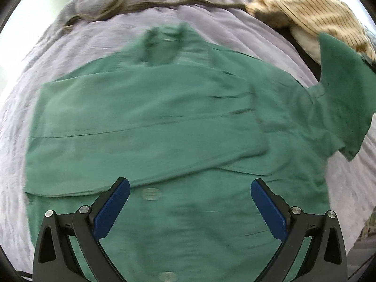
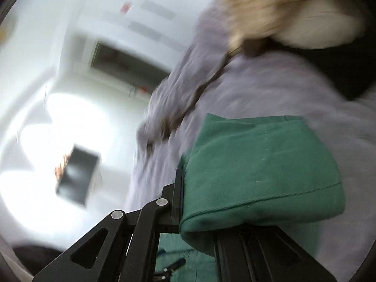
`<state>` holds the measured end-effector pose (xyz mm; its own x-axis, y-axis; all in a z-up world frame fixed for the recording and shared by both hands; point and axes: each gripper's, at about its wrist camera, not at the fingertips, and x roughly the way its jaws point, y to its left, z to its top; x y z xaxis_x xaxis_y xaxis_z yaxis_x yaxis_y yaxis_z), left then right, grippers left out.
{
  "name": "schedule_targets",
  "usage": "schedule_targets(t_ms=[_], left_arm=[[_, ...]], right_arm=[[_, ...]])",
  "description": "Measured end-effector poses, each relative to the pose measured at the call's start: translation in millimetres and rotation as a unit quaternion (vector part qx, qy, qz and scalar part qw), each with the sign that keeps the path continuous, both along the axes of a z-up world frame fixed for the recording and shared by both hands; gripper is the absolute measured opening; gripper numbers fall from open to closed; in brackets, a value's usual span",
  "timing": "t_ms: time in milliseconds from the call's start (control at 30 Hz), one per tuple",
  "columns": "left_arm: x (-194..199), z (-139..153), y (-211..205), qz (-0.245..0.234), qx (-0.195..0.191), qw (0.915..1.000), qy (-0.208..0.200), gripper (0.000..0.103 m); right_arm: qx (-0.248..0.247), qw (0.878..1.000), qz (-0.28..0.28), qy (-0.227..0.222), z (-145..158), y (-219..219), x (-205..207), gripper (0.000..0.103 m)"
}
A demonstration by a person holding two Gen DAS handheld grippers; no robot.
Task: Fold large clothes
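Note:
A green button shirt (image 1: 150, 122) lies spread on a lilac bedcover (image 1: 77, 42), collar at the far side, its left half folded inward. My left gripper (image 1: 190, 202) is open and empty, hovering over the shirt's lower front near a button. The shirt's right sleeve (image 1: 345, 94) is lifted off the bed at the right edge of the left wrist view. My right gripper (image 2: 188, 197) is shut on that green sleeve (image 2: 260, 169), which drapes over its fingers and hides the fingertips. The right wrist view is tilted and blurred.
A tan striped garment (image 1: 322, 11) and a cream pillow (image 1: 305, 42) lie at the bed's far right. A brown cord-like strip (image 1: 150, 5) runs across the far side of the bedcover. A white wall and a dark doorway (image 2: 122, 61) show beyond the bed.

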<state>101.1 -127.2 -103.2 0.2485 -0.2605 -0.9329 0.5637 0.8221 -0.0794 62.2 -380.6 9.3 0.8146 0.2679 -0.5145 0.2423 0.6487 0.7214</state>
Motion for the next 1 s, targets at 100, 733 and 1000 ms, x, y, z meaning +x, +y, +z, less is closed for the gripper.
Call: schedule_targets(t_ms=[100, 733, 1000], left_arm=[[18.3, -3.0, 34.2, 0.023, 0.013, 0.9995, -0.015, 0.103], [67.3, -22.8, 176.7, 0.125, -0.004, 0.9921, 0.002, 0.103], [68.5, -14.6, 202.2, 0.135, -0.008, 0.9908, -0.01, 0.103]], right_arm=[[-0.032, 0.996, 0.069, 0.047, -30.4, 79.1, 49.3, 0.004], [-0.02, 0.976, -0.084, 0.198, -119.3, 140.8, 65.9, 0.048], [-0.266, 0.945, 0.063, 0.18, -75.6, 230.4, 131.9, 0.013]])
